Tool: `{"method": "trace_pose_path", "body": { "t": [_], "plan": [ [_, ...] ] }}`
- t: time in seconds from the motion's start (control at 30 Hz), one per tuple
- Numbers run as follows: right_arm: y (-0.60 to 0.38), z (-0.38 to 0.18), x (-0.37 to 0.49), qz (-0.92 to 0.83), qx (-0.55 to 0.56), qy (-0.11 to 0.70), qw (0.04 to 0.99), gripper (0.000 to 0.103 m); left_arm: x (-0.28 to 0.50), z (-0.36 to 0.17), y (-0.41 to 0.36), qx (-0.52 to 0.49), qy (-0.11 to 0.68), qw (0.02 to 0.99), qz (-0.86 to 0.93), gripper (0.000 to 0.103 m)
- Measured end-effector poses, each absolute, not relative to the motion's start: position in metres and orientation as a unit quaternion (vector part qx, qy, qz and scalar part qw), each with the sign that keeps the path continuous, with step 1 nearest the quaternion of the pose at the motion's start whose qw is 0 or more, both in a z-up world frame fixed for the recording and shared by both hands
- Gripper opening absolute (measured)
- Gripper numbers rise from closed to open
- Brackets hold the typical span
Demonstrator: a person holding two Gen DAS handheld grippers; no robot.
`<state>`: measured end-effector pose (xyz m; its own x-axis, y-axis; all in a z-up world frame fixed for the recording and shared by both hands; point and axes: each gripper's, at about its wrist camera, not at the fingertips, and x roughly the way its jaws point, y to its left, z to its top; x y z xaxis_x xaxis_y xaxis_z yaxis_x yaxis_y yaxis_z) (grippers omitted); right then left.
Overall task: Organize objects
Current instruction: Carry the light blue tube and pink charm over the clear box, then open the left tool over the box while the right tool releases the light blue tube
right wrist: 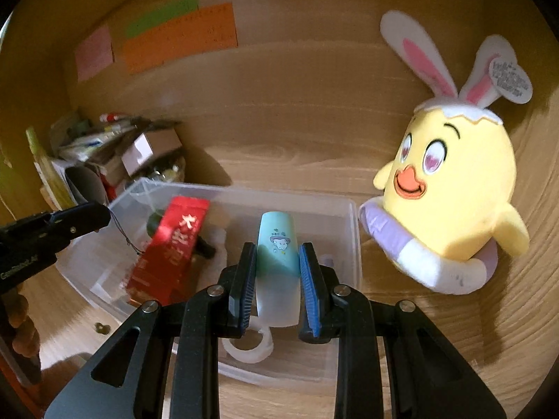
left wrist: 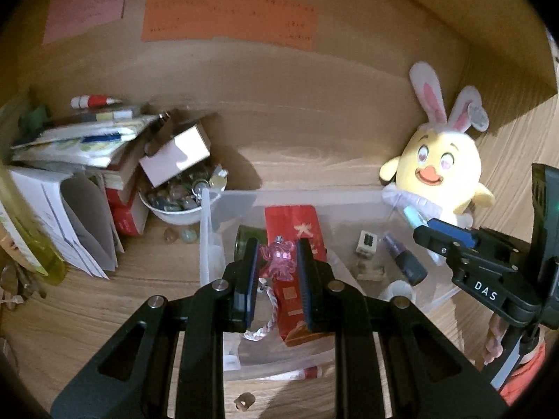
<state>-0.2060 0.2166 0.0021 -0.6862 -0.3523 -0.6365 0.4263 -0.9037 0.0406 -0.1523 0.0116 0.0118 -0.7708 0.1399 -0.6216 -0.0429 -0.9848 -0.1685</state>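
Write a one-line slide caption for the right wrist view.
Right tool grips a mint-green tube above the clear bin, beside a yellow chick plush.

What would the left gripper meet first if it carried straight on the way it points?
Probably the red packet lying in the clear plastic bin. The left gripper, shut on a pink charm, points down into it; depth is uncertain.

A wooden desk point(left wrist: 146, 279) is holding a clear box point(right wrist: 353, 230), a yellow chick toy point(right wrist: 454, 188), a white bowl point(left wrist: 174, 211) and books point(left wrist: 70, 146).
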Motion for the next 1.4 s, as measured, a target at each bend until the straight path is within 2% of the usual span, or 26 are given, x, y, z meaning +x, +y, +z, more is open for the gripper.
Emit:
{"method": "trace_pose_path", "body": {
  "t": [0.57,0.7,0.83,0.93,1.0,1.07,1.17,1.23,1.3,1.4],
  "plan": [
    [0.204,-0.023,-0.215,-0.902,0.370,0.088,0.205,0.023,-0.159,-0.001,0.009,-0.360,-0.071,0.052,0.929,0.021],
    [0.205,-0.020,-0.214,-0.901,0.371,0.082,0.210,0.023,-0.156,0.003,0.010,-0.352,-0.068,0.053,0.932,0.035],
    [0.206,-0.013,-0.209,-0.901,0.367,0.076,0.217,0.023,-0.152,0.008,0.012,-0.348,-0.060,0.056,0.934,0.038],
    [0.208,-0.004,-0.202,-0.903,0.359,0.068,0.226,0.023,-0.145,0.014,0.014,-0.342,-0.056,0.060,0.936,0.045],
    [0.208,0.002,-0.196,-0.905,0.352,0.065,0.231,0.027,-0.140,0.018,0.016,-0.335,-0.051,0.060,0.939,0.050],
    [0.208,0.008,-0.188,-0.907,0.342,0.064,0.236,0.040,-0.132,0.024,0.017,-0.326,-0.045,0.062,0.942,0.056],
    [0.210,0.017,-0.176,-0.911,0.327,0.059,0.242,0.053,-0.120,0.033,0.018,-0.312,-0.031,0.061,0.948,0.067],
    [0.211,0.022,-0.169,-0.913,0.320,0.057,0.246,0.055,-0.112,0.036,0.018,-0.307,-0.025,0.059,0.949,0.077],
    [0.212,0.027,-0.162,-0.914,0.315,0.054,0.250,0.056,-0.106,0.038,0.017,-0.305,-0.023,0.059,0.950,0.082],
    [0.214,0.030,-0.151,-0.915,0.308,0.052,0.255,0.057,-0.095,0.037,0.013,-0.304,-0.018,0.059,0.951,0.083]
  ]
}}
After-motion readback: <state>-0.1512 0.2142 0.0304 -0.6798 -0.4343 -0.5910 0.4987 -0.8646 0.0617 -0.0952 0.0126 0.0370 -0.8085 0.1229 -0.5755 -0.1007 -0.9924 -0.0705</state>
